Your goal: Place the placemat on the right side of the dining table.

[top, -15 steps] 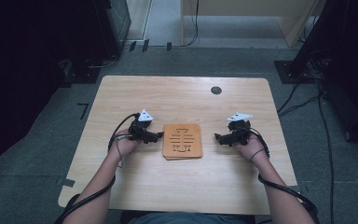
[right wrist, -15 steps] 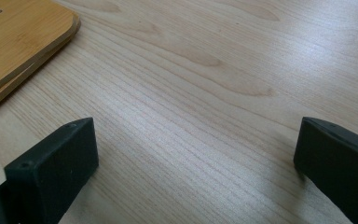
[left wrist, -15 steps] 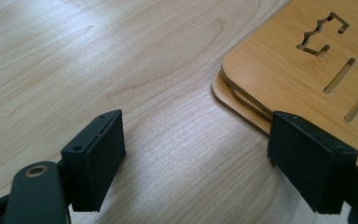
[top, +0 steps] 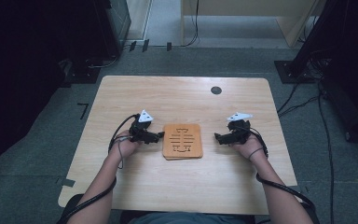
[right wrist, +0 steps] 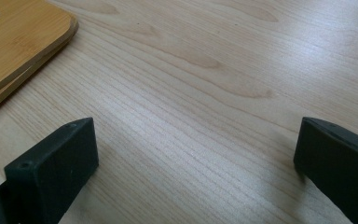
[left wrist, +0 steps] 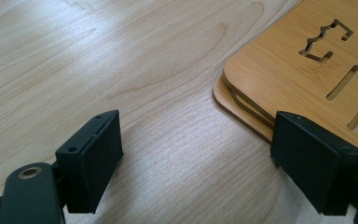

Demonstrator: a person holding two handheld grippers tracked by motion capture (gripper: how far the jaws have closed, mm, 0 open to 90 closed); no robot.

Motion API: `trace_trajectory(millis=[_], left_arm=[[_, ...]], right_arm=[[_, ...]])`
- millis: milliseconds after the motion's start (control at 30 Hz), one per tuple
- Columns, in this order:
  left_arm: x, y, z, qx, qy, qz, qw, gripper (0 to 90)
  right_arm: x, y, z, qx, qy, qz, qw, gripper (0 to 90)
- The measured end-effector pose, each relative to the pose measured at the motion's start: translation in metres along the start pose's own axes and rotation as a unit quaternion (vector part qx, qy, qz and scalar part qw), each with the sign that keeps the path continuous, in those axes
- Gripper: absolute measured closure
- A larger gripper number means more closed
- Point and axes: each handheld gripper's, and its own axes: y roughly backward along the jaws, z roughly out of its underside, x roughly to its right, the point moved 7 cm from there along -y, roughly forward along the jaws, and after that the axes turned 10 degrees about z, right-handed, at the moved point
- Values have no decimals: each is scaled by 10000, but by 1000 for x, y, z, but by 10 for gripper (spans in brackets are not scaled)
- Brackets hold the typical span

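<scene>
A stack of thin wooden boards with cut-out slots lies flat in the middle of the light wood table. My left gripper rests on the table just left of the stack and points at its left edge. In the left gripper view it is open, and its right-hand jaw stands in front of a rounded corner of the boards, whose layers show at the edge. My right gripper lies right of the stack with a gap between. It is open wide over bare table, the boards off to one side.
A small dark round hole sits in the far part of the tabletop. Dark equipment and cables stand on the carpet around the table. The person's forearms come in over the near edge.
</scene>
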Motion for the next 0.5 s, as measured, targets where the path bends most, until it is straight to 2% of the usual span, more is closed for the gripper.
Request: trace_trajectory(millis=[133, 267, 500], left_arm=[[0, 0, 0, -16, -15, 90, 10000, 126], [-2, 1, 0, 46, 101, 176, 9998, 127], [-5, 2, -1, 114, 250, 204, 9994, 127]], right_arm=[[0, -1, -1, 4, 3, -4, 10000, 0], [0, -2, -2, 14, 20, -10, 10000, 0], [0, -3, -3, -29, -10, 18, 10000, 0]])
